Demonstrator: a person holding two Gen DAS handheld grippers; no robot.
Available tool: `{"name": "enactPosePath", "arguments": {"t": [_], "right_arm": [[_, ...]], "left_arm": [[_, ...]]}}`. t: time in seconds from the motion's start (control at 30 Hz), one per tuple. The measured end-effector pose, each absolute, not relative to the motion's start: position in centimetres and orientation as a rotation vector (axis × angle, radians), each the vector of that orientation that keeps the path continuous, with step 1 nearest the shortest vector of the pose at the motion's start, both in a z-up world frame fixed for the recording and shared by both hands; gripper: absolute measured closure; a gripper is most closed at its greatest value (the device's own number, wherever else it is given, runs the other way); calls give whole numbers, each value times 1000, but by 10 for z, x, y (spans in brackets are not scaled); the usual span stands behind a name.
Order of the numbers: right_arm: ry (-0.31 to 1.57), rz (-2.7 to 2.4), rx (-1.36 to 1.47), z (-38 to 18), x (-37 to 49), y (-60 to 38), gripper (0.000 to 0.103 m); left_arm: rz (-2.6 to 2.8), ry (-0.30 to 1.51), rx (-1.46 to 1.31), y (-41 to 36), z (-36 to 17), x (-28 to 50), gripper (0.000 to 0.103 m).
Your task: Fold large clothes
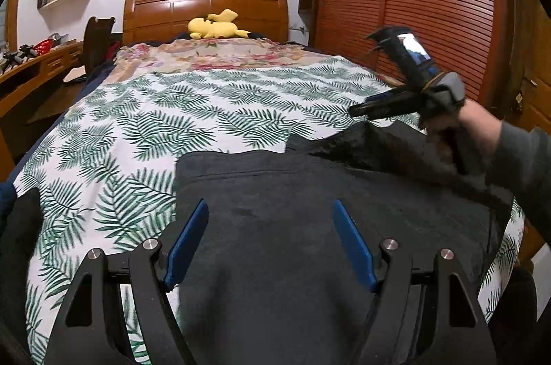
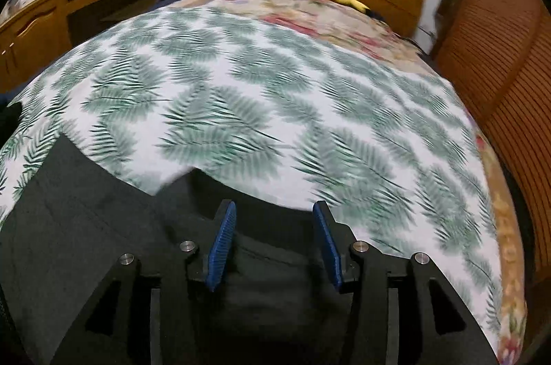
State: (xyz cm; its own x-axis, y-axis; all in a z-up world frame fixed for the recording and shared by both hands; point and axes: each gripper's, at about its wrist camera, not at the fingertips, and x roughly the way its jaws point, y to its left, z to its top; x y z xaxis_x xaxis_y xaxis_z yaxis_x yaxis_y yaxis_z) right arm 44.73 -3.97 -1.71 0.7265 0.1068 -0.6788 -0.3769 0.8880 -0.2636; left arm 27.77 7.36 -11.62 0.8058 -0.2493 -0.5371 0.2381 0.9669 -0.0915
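Observation:
A large dark grey garment [image 1: 275,227] lies spread flat on the near part of the bed, with a rumpled flap raised at its right side [image 1: 378,148]. My left gripper [image 1: 270,203] hovers over the middle of it, open, with nothing between its blue pads. A hand holds my right gripper [image 1: 358,111] above that raised flap. In the right wrist view the right gripper [image 2: 273,204] is open over the far edge of the garment [image 2: 86,210]. Its blue pads stand apart and do not press on the cloth.
The bed has a white sheet with green fern print [image 1: 206,110] and a floral blanket [image 1: 213,54] further back. A yellow plush toy [image 1: 215,27] lies by the wooden headboard [image 1: 206,6]. A slatted wooden wardrobe [image 1: 413,3] stands at the right, a desk [image 1: 31,75] at the left.

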Motion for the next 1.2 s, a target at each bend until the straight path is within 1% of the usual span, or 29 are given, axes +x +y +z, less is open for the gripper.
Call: {"name": "enactPosePath", "arguments": {"t": [0.23,0.5,0.63,0.7,0.73,0.8,0.83,0.9,1.03,1.2], "right_arm": [[777,169,-339,-24,451,-116,55],[882,147,-268,-38,468,-153,55],[963,206,-125,-53,486,-174,55],[966,227,-84,-57,492,-181,55],[958,237,-80,-57,493,-182,58],[918,242,-101,-53,494,-184,90],[865,222,-120,-48,491,-185,94],[770,198,-99,-35,482,-193,95],[644,159,-88,-15,471,-205,96],[638,55,-99,-22,477,-221,97]], "left_arm": [[-286,591,-8,51,-119,289,27],[-306,620,23,31,-127,300,27],[-322,647,26,27,-131,303,27],[-324,652,21,25,-132,304,27],[-324,654,19,25,-132,305,27],[-329,652,15,24,-131,305,27],[-331,651,11,24,-130,306,27],[-331,653,8,23,-131,309,27],[-339,665,7,21,-133,311,27],[-329,662,-2,23,-131,311,27]]}}
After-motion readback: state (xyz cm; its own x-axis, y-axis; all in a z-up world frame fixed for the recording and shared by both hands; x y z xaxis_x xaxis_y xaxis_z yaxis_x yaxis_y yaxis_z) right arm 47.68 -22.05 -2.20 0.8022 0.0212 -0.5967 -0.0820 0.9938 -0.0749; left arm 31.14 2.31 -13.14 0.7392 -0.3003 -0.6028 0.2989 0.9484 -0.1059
